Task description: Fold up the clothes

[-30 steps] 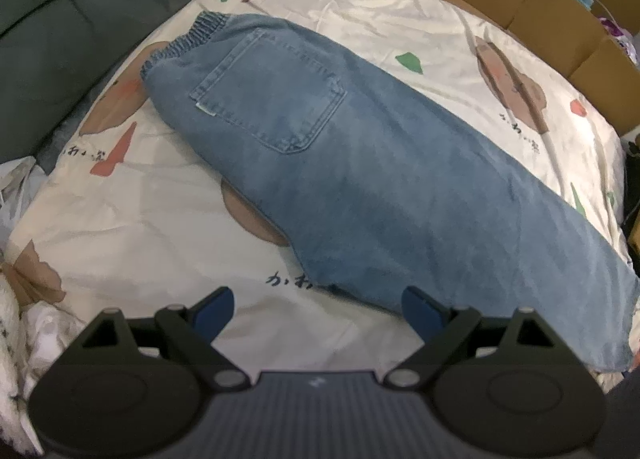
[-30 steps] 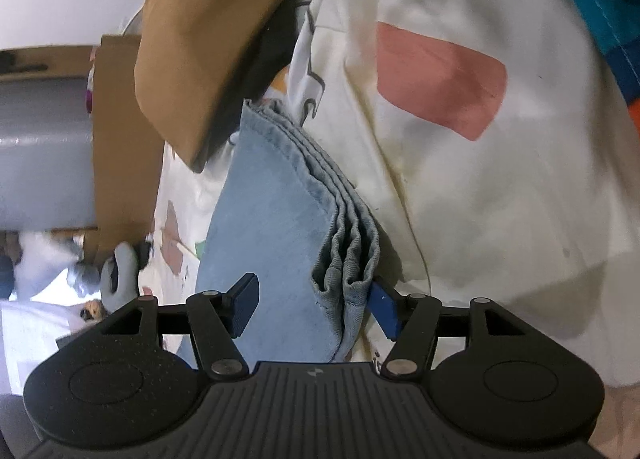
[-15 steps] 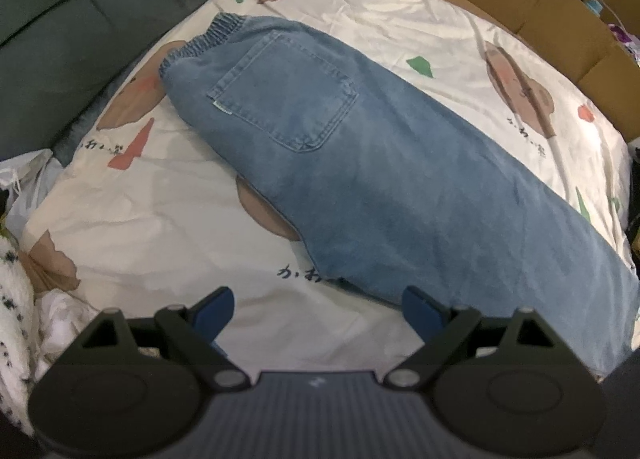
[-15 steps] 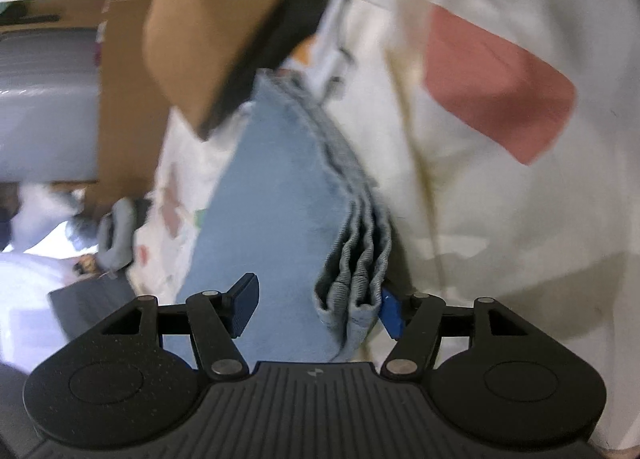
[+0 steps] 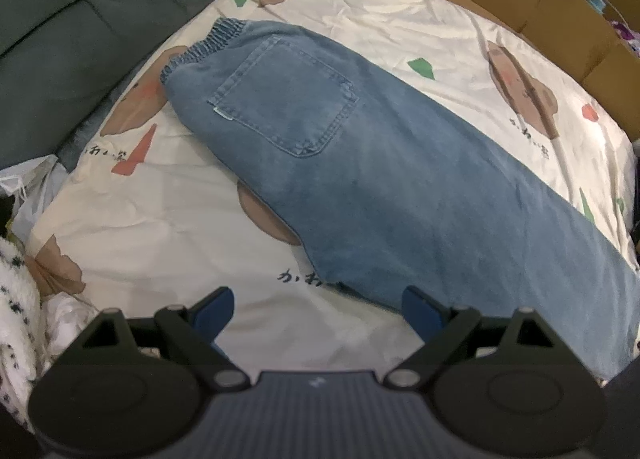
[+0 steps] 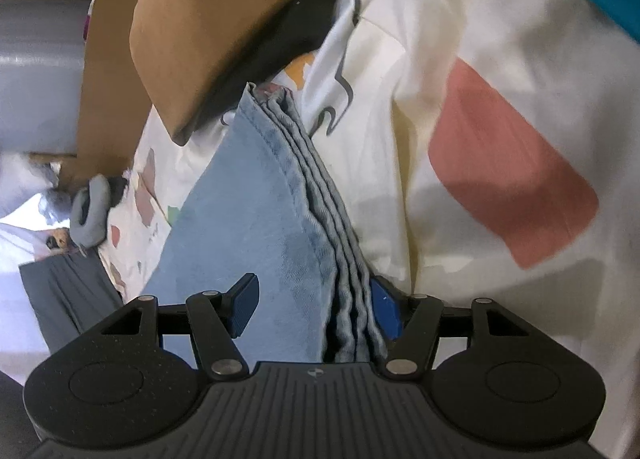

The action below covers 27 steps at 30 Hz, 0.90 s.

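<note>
Straddling jeans' hem, right claw agape

The jeans are soft, matt blue denim, faded, with stitched hems; the bedsheet is smooth, creased cream cotton, printed; the cardboard box is dull brown; the gripper bodies look matt black ribbed plastic, pads blue.

Folded jeans lie diagonally across a cream patterned sheet; the left claw hovers above, jaws wide apart.
</note>
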### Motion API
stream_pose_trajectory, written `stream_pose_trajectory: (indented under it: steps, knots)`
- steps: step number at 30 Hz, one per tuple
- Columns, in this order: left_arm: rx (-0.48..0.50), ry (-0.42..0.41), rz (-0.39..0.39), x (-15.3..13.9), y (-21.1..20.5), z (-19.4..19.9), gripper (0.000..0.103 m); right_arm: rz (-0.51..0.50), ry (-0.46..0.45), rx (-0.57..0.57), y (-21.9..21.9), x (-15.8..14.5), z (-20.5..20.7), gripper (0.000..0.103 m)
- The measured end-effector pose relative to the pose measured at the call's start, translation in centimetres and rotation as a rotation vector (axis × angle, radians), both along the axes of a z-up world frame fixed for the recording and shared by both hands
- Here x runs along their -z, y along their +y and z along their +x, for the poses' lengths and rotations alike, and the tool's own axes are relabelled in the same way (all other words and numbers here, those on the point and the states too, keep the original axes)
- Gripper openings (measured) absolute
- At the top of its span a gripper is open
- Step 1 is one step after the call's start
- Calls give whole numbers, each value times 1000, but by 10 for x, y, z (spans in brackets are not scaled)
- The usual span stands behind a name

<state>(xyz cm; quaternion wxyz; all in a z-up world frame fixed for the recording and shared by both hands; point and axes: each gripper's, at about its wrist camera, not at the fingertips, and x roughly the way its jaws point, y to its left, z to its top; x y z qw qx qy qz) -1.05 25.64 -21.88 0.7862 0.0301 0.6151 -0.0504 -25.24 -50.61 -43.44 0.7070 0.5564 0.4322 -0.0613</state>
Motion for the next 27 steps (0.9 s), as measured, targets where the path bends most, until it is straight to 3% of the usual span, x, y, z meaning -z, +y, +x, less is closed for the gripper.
stream_pose_trajectory:
  steps: [9, 23, 24, 25, 27]
  knots:
    - [25, 9, -1, -1, -2, -1, 93, 110, -57, -52, -11, -2, 13, 64]
    - [24, 40, 8, 14, 3, -1, 93, 16, 9, -87, -12, 10, 46, 62]
    - [26, 41, 6, 15, 3, -1, 93, 15, 5, -101, -12, 10, 48, 53]
    - [27, 42, 5, 16, 2, -1, 93, 18, 3, -124, -11, 9, 51, 38]
    - [27, 47, 4, 20, 3, 0, 93, 24, -3, -171, -11, 8, 56, 28]
